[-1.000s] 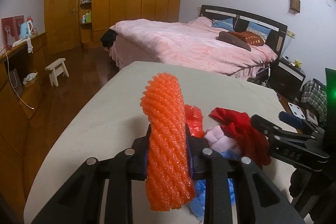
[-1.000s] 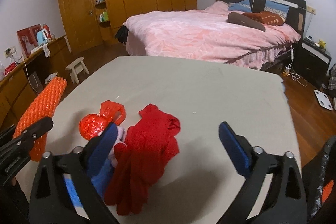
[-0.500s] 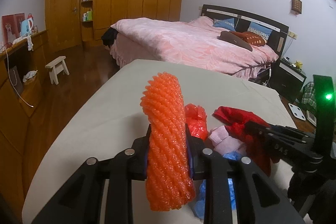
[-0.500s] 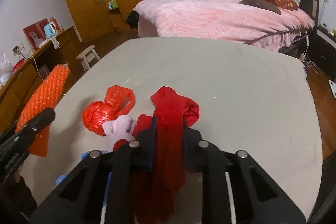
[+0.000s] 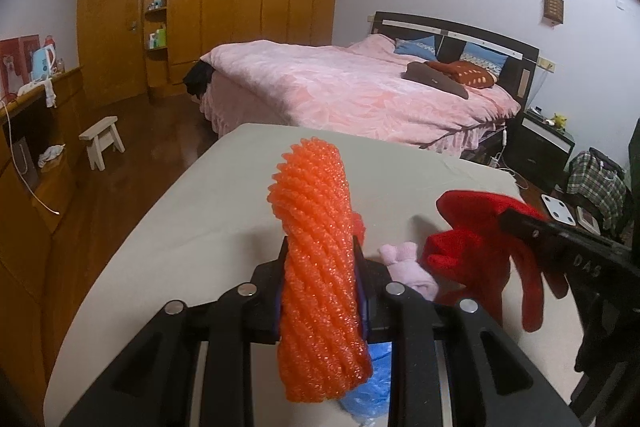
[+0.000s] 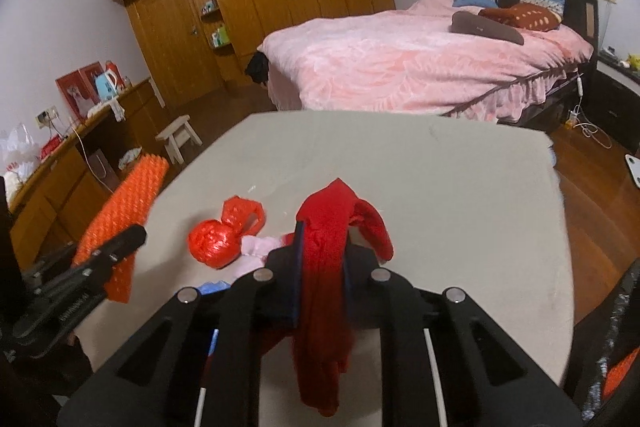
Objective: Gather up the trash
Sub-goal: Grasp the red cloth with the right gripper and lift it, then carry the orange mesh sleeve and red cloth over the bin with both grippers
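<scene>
My left gripper [image 5: 320, 263] is shut on an orange foam net sleeve [image 5: 316, 195], which stands upright between its pads. In the right wrist view that sleeve [image 6: 128, 203] shows at the left. My right gripper [image 6: 322, 251] has its jaws closing on a red cloth [image 6: 332, 211], pinched between the pads and hanging below them. From the left wrist view the cloth [image 5: 472, 239] hangs clear of the beige table [image 6: 440, 187]. On the table lie a knotted red plastic bag [image 6: 216, 241], a pink cloth [image 5: 408, 267] and a crumpled blue plastic piece [image 5: 372, 387].
A pink-covered bed [image 6: 400, 67] stands beyond the table's far edge. A wooden wardrobe [image 5: 240, 7] fills the back wall, with a small white stool [image 5: 102, 139] on the floor at the left. A dark bag edge [image 6: 616, 339] shows at the right.
My right gripper went from wide open to shut on the red cloth and has lifted it off the table. The left gripper kept still with the orange sleeve.
</scene>
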